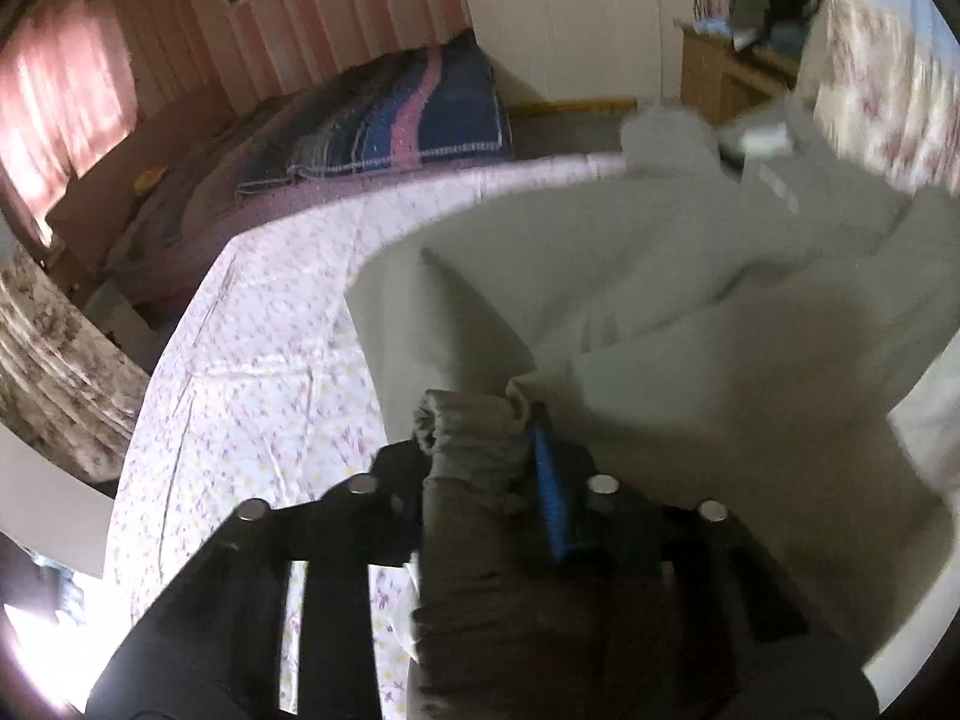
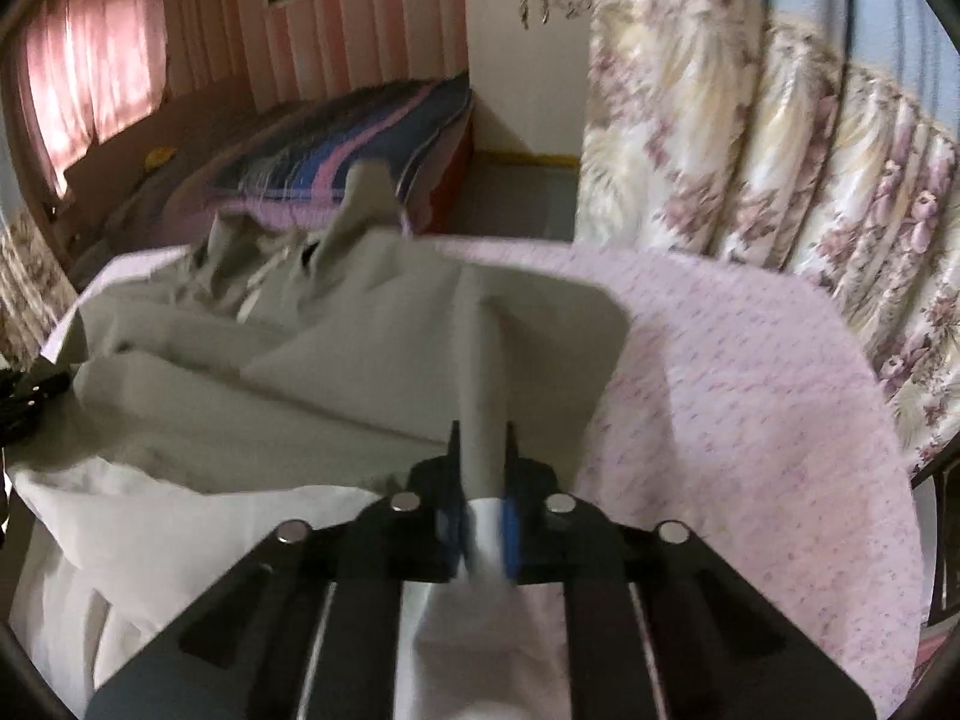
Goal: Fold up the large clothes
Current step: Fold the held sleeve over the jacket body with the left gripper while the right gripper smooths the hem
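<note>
A large grey garment (image 1: 690, 312) lies spread and rumpled on a bed with a pink flowered sheet (image 1: 252, 372). My left gripper (image 1: 480, 420) is shut on a bunched grey edge of the garment, which hangs over its fingers. In the right wrist view the same garment (image 2: 336, 360) covers the bed's left half. My right gripper (image 2: 483, 450) is shut on a raised ridge of the grey cloth, with a white lining showing between the blue pads (image 2: 510, 525). The other gripper shows at the left edge (image 2: 30, 390).
A second bed with a striped blue and pink blanket (image 1: 408, 114) stands beyond. A flowered curtain (image 2: 780, 180) hangs at the right. A white pillow or lining (image 2: 180, 528) lies near me. A wooden cabinet (image 1: 720, 78) stands at the back right. Pink sheet (image 2: 750, 420) lies bare at the right.
</note>
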`<control>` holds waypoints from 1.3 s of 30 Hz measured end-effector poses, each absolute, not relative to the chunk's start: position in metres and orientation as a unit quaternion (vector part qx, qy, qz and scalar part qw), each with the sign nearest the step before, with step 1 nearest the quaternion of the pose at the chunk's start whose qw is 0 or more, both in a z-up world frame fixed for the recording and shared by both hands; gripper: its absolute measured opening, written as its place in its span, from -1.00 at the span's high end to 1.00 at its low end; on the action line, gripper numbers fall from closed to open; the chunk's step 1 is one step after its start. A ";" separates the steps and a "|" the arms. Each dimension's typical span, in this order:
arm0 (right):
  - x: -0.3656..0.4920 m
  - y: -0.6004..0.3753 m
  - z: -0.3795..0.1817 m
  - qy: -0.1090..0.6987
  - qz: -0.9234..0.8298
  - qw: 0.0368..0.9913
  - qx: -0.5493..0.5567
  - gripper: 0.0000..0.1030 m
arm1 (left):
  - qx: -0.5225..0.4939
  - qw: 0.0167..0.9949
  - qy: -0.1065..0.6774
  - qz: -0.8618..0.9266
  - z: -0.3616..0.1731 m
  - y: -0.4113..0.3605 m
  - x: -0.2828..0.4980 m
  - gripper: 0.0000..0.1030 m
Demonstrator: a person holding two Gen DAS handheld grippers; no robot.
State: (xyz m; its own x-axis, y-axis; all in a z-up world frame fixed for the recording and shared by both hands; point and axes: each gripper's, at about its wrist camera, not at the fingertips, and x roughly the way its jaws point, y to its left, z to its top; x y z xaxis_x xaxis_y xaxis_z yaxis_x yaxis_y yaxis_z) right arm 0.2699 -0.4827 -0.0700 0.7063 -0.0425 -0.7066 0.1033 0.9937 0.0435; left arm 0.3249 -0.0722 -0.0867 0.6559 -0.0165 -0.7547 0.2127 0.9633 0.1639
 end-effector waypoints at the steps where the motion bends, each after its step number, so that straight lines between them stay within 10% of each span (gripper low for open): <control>1: 0.270 -0.485 -0.065 0.376 -0.042 0.925 0.038 0.89 | 0.119 0.909 0.396 -0.064 -0.078 -0.074 0.324 0.57; 6: 0.264 -0.505 -0.040 0.334 -0.080 0.937 0.058 0.90 | 0.120 0.939 0.315 -0.070 -0.028 -0.095 0.315 0.63; 10: 0.279 -0.519 -0.047 0.346 -0.094 0.931 0.071 0.84 | 0.164 0.922 0.347 -0.054 -0.043 -0.114 0.339 0.25; 15: 0.293 -0.518 -0.079 0.407 -0.120 0.905 0.036 -0.24 | 0.170 0.893 0.416 -0.005 -0.103 -0.099 0.354 -0.42; 19: 0.261 -0.523 -0.052 0.381 -0.091 0.917 0.080 -0.46 | 0.137 0.905 0.403 -0.014 -0.085 -0.079 0.328 -0.81; 26: 0.200 -0.474 -0.032 0.365 -0.005 0.928 0.080 -0.55 | 0.064 0.917 0.389 -0.055 -0.059 -0.063 0.271 -0.94; 32: 0.208 -0.433 -0.075 0.395 -0.004 0.918 -0.016 -0.50 | 0.104 0.911 0.395 -0.064 -0.095 -0.089 0.266 -0.94; 36: 0.217 -0.439 -0.093 0.416 -0.006 0.909 -0.016 0.63 | 0.083 0.902 0.419 -0.063 -0.114 -0.087 0.285 -0.85; 39: 0.211 -0.446 -0.088 0.408 0.001 0.913 0.004 0.89 | 0.083 0.898 0.424 -0.077 -0.117 -0.092 0.289 -0.15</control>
State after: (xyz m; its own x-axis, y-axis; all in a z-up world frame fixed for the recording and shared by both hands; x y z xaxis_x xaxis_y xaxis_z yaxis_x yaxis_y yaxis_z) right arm 0.2111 -0.4459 -0.0879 0.6668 0.0047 -0.7452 0.0023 1.0000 0.0084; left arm 0.2888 -0.0919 -0.1169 0.6279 -0.0669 -0.7754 0.2084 0.9744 0.0846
